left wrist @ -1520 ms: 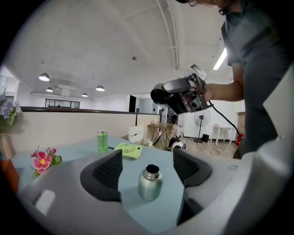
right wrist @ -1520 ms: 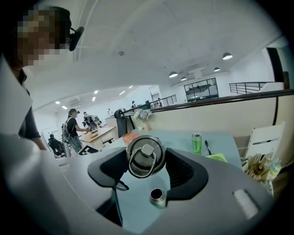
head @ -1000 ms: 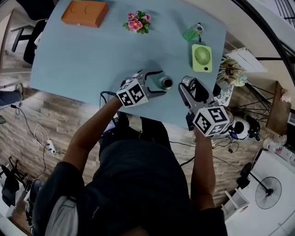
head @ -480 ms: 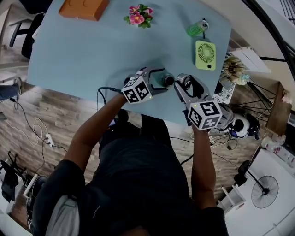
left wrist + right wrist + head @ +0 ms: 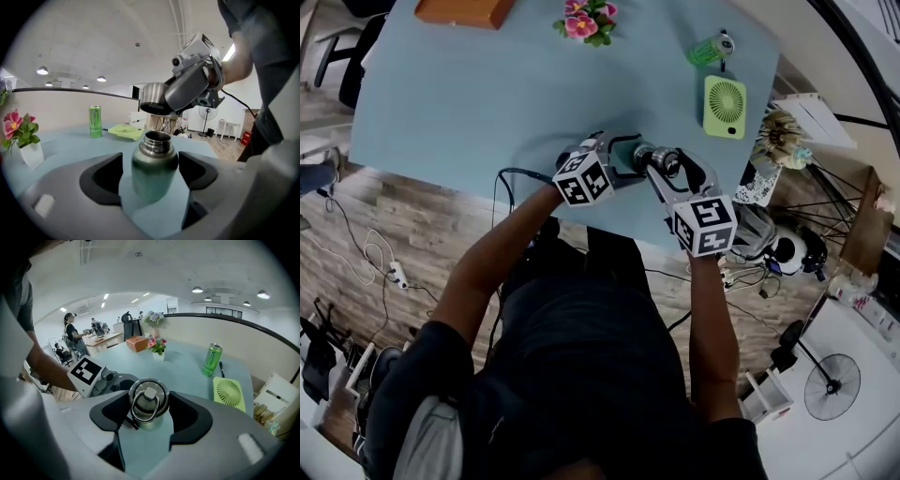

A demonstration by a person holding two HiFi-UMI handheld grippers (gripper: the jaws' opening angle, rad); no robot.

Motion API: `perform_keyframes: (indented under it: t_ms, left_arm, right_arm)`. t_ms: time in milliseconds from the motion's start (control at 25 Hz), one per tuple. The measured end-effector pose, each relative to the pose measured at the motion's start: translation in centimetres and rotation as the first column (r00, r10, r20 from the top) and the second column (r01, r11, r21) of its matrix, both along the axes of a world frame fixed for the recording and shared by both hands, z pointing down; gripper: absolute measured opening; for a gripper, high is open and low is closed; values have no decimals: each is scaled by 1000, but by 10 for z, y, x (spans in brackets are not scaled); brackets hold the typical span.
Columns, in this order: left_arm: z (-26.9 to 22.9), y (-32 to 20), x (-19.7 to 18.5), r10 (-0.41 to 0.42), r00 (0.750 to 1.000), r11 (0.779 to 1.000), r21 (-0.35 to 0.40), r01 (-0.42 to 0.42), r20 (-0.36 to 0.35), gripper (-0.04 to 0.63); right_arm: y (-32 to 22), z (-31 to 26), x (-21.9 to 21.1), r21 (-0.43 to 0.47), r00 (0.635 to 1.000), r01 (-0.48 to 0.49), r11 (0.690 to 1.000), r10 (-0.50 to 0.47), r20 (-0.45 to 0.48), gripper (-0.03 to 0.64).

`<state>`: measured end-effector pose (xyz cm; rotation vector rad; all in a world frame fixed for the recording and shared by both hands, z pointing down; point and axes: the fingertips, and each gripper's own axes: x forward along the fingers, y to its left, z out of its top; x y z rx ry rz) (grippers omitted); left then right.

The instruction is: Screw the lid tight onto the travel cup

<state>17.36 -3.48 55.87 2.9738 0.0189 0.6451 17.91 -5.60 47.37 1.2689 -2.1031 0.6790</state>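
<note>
A dark steel travel cup (image 5: 153, 168) stands upright with its mouth bare on the light blue table (image 5: 469, 103). My left gripper (image 5: 628, 157) is open around it. In the left gripper view the right pad lies against the cup and a strip of table shows beside the left pad. My right gripper (image 5: 149, 404) is shut on the steel lid (image 5: 148, 401), ring handle towards its camera. The lid (image 5: 152, 98) hangs just above the cup's mouth, slightly tilted and not touching it. In the head view the lid (image 5: 666, 165) sits right beside the cup (image 5: 641, 153).
A green fan (image 5: 724, 106) lies to the right, with a green can (image 5: 705, 50) and a pen beyond it. A flower pot (image 5: 586, 19) and an orange box (image 5: 459, 9) stand at the far edge. The table's near edge runs just behind both grippers.
My right gripper has carried the lid leftwards, from beside the cup to just over its mouth. The left gripper has stayed around the cup.
</note>
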Motion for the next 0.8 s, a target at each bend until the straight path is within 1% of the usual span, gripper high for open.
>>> perform_keyframes:
  t_ms: [160,360,680,800]
  left_arm:
    - [4,1,3,0,1000,1000,0,0,-2,400]
    - [9,4,5,13,1000,1000,8,-13,3,400]
    - [16,6,8,20,1000,1000,1,-20,5,402]
    - [18,7,9,23,1000,1000,-8,-23,1,402]
  right_arm:
    - [2,11,-4,-16,997,51,999,-52,-59,264]
    - [5,22,-8,-39,984,116,993,-120,-129,264]
    - [7,32,-13,-52,963,176,983,-183,-199,264]
    - [8,35,-14,-57,957,192,980,-200,-211,264]
